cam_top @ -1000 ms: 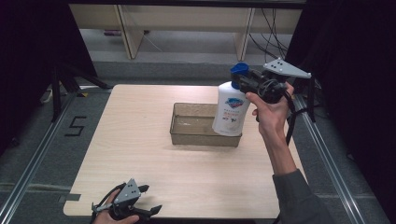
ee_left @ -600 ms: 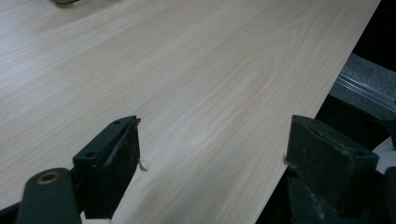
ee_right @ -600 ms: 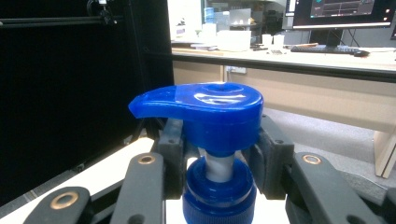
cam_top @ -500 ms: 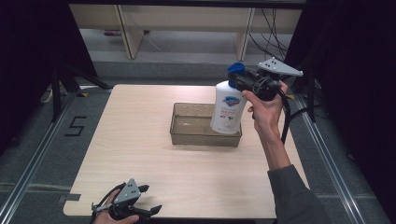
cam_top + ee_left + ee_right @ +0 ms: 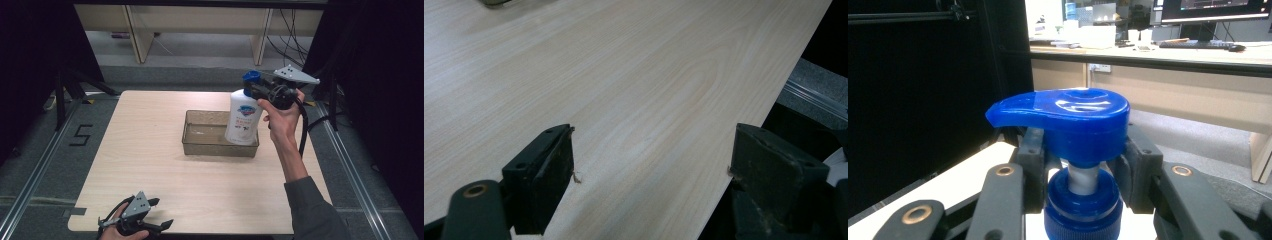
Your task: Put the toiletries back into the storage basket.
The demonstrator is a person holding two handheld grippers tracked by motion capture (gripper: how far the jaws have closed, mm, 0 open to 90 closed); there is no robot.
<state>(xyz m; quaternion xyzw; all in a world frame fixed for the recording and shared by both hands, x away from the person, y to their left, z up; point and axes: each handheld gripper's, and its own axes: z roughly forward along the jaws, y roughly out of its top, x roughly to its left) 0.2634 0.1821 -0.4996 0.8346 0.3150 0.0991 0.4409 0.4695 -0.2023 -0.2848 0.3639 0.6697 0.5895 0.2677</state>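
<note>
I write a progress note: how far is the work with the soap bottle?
Done: the right gripper is shut on the pump neck of the soap bottle. In hand: the bottle hangs upright over the clear tray. Left: setting it down and letting go. The left gripper waits open.

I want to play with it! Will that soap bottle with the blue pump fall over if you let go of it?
Probably tippy: the soap bottle is tall and narrow, hanging over the clear tray. Likely stiff plastic, since it keeps its shape. It might swing or slip, because the right claw grips only the thin neck under the blue pump.
</note>
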